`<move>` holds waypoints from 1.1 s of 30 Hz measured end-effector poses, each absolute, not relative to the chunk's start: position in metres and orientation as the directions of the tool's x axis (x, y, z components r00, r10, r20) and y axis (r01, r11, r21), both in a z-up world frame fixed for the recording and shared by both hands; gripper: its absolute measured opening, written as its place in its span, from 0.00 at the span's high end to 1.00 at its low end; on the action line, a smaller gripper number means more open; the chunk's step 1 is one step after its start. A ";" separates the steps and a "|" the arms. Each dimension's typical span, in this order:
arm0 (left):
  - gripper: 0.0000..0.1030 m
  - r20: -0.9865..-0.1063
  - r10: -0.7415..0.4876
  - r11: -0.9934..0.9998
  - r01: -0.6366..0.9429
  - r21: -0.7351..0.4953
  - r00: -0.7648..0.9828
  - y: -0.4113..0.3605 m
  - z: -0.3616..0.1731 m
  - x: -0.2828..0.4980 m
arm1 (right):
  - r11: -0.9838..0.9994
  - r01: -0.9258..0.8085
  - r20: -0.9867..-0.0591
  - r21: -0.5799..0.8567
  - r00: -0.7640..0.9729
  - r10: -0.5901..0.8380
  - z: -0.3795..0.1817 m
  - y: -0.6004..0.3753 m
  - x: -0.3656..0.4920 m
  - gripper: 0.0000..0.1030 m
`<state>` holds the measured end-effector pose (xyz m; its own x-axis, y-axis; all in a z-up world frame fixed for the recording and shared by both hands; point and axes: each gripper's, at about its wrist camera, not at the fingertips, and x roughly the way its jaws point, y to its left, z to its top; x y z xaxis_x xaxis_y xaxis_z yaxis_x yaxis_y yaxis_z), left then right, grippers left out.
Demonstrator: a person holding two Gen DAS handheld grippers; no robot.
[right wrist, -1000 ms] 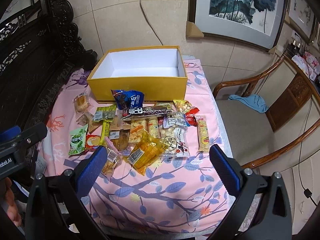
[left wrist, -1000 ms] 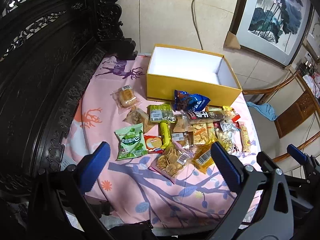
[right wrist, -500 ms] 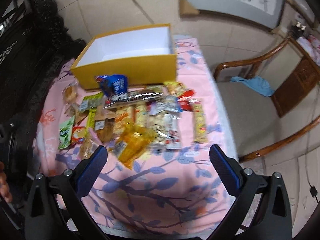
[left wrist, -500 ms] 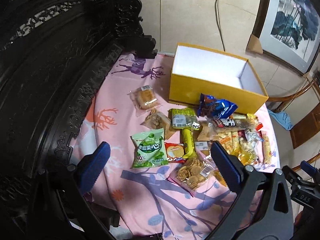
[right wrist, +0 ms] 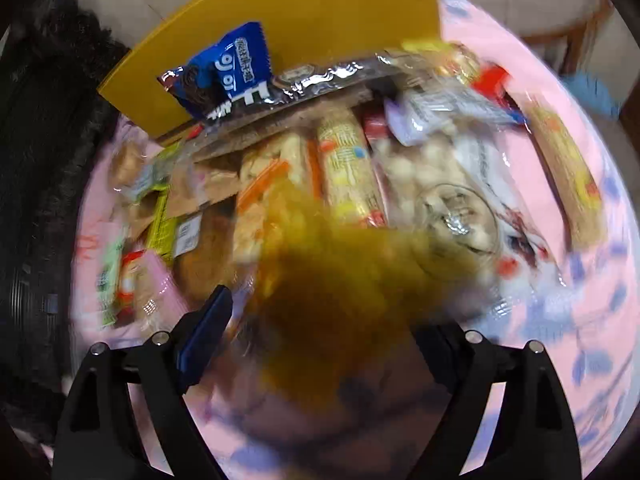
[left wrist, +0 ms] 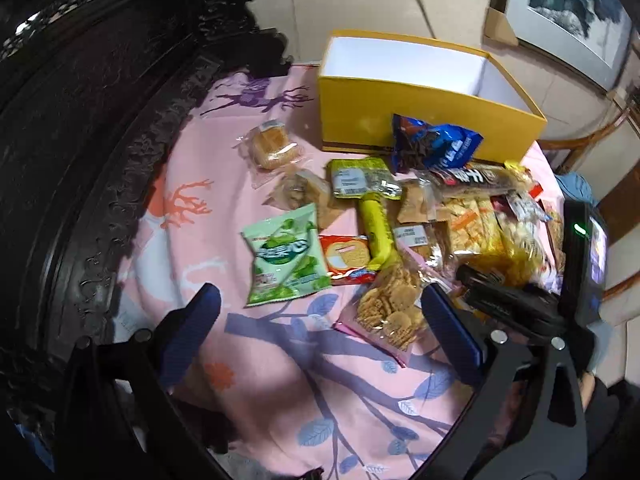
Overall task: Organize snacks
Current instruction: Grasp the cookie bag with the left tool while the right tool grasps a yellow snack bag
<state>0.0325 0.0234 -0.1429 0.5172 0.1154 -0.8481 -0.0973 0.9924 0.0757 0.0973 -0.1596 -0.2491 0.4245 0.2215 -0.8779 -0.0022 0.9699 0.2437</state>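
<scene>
Right claw, jaws just narrowing but not yet pressing, straddles the yellow crinkly packet at the heap's near edge. Left claw hangs wide over pink cloth, farther off; yellow box lies beyond.

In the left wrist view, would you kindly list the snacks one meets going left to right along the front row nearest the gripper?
Green-and-white candy bag → red cracker packet → clear bag of round lattice crackers.
</scene>
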 end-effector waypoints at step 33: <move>0.45 -0.857 -0.098 0.990 0.141 -0.030 0.506 -0.030 -0.218 0.052 | 0.974 -0.151 -0.862 0.169 0.457 0.220 -0.206 -0.192 0.047 0.55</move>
